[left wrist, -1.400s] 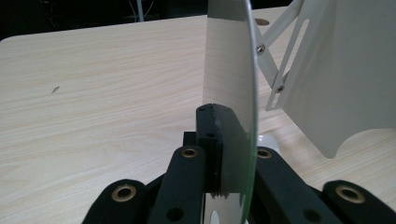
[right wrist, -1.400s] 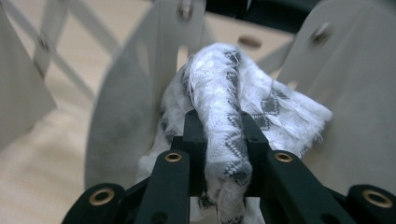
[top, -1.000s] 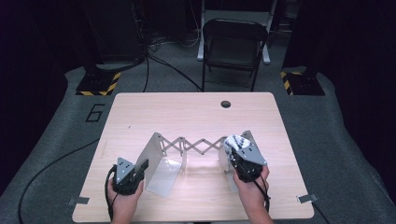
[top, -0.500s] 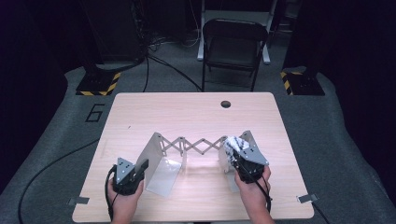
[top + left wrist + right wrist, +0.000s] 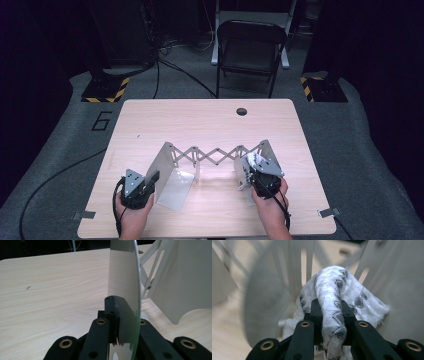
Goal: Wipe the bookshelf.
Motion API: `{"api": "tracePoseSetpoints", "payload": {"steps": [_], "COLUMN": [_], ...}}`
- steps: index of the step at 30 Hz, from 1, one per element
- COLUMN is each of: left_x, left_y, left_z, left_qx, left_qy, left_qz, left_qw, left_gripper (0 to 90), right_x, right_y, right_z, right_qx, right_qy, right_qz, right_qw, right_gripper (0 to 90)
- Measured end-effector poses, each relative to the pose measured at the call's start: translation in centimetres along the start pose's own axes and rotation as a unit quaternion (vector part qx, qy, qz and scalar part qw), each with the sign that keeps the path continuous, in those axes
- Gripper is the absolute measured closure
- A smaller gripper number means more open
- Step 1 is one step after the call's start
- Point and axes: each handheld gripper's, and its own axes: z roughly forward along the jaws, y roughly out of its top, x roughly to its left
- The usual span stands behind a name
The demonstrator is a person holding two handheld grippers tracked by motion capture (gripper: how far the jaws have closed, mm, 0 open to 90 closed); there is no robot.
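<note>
Seen from the high view: an expandable white rack (image 5: 215, 160) stretched across the near half of the table (image 5: 200, 120), its left end plate (image 5: 167, 175) gripped by the left gripper (image 5: 150, 181) at near left, the right gripper (image 5: 254, 167) at its right end plate (image 5: 265, 152) with a white patterned cloth (image 5: 251, 162). In the left gripper view: jaws pinched tight on the thin plate edge (image 5: 130, 302). In the right gripper view: jaws partly closed, clamped on the bunched cloth (image 5: 332, 300), pressed against the rack's slats (image 5: 309, 262)

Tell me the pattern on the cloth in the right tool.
White cloth with dark grey zigzag patches, best seen in the right gripper view.
</note>
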Motion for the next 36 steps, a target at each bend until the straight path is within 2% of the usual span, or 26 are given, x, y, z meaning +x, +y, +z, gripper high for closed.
{"api": "tracePoseSetpoints", "payload": {"steps": [3,5,7,11,14,15,16,18,20,23,24,26,28,29,33,34,36], "left_x": [0.0,0.0,0.0,0.0,0.0,0.0,0.0,0.0,0.0,0.0,0.1,0.0,0.0,0.1,0.0,0.0,0.0], "left_y": [0.0,0.0,0.0,0.0,0.0,0.0,0.0,0.0,0.0,0.0,0.0,0.0,0.0,0.0,0.0,0.0,0.0], "left_z": [0.0,0.0,0.0,-0.1,0.0,0.0,0.0,0.0,0.0,0.0,0.0,0.0,-0.1,-0.1,0.0,0.0,0.0], "left_qx": [0.0,0.0,0.0,0.007,0.005,0.005,0.005,0.005,0.005,0.005,0.006,0.005,0.007,0.007,0.007,0.008,0.007], "left_qy": [0.0,0.0,0.0,-0.002,-0.001,-0.001,-0.001,-0.002,-0.001,-0.001,-0.002,-0.001,-0.002,-0.002,-0.002,-0.002,-0.002], "left_qz": [0.0,0.0,0.0,0.001,0.001,0.002,0.002,0.002,0.001,0.002,0.002,0.002,0.002,0.002,0.002,0.002,0.002], "left_qw": [1.0,1.0,1.0,1.0,1.0,1.0,1.0,1.0,1.0,1.0,1.0,1.0,1.0,1.0,1.0,1.0,1.0], "left_gripper": [88.3,88.3,88.3,88.3,88.3,88.3,88.3,88.3,88.3,88.3,88.3,88.2,88.3,88.3,88.3,88.3,88.3], "right_x": [0.2,0.4,0.5,0.3,0.5,0.5,0.5,0.4,0.3,0.5,0.5,0.6,0.6,0.5,0.4,0.4,0.2], "right_y": [2.3,3.1,3.1,0.6,-1.1,-1.4,-1.4,-0.7,0.6,2.2,2.5,2.4,1.6,0.8,-1.2,-1.5,-1.2], "right_z": [-2.2,-3.1,-2.8,-0.4,1.1,1.3,1.3,0.7,-0.4,-2.3,-2.7,-2.8,-1.9,-1.3,0.1,0.2,0.0], "right_qx": [-0.069,-0.094,-0.082,-0.013,0.034,0.038,0.04,0.022,-0.016,-0.073,-0.08,-0.072,-0.052,-0.036,0.001,0.005,-0.005], "right_qy": [-0.009,-0.012,-0.011,0.001,0.008,0.008,0.009,0.009,0.006,0.001,0.002,0.009,0.017,0.025,0.039,0.041,0.04], "right_qz": [-0.002,-0.007,-0.013,-0.004,-0.009,-0.01,-0.009,-0.003,-0.006,-0.003,-0.005,-0.006,-0.006,0.004,0.012,0.014,0.013], "right_qw": [0.9976,0.9955,0.9965,0.9999,0.9993,0.9992,0.9991,0.9997,0.9998,0.9973,0.9968,0.9974,0.9985,0.999,0.9991,0.999,0.9991], "right_gripper": [77.7,77.7,77.7,77.7,77.7,77.7,77.6,77.7,77.7,77.6,77.6,77.6,77.6,77.6,77.6,77.6,77.6]}}
